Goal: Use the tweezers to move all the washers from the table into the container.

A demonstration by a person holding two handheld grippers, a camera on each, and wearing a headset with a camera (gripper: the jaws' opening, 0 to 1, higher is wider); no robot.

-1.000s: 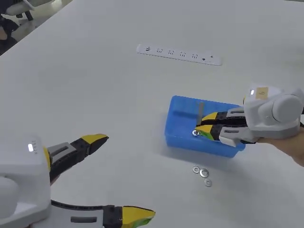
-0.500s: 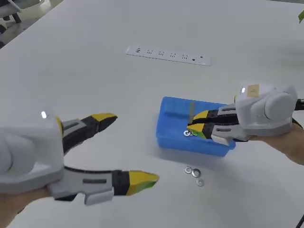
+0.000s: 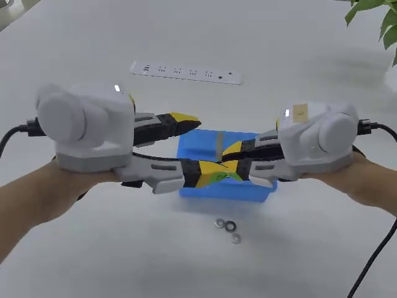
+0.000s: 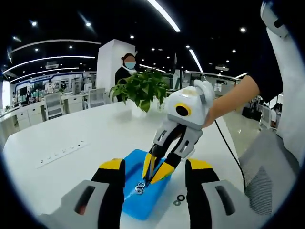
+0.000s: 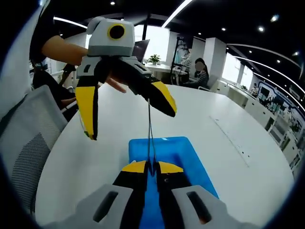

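Metal tweezers (image 5: 149, 129) tip-down into blue container (image 5: 190, 155)

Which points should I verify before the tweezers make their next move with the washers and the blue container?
1. Grip: the right gripper is shut on the tweezers: ok.
2. Position: the tweezer tips are above the blue container: ok.
3. Load: a washer sits at the tips; gripped or lying inside: cannot tell.
4. Clearance: the left gripper is open; whether it is clear of the right gripper: cannot tell, since their jaws overlap in the head view.
5. Table free of washers: not ok; three washers lie beside the container.
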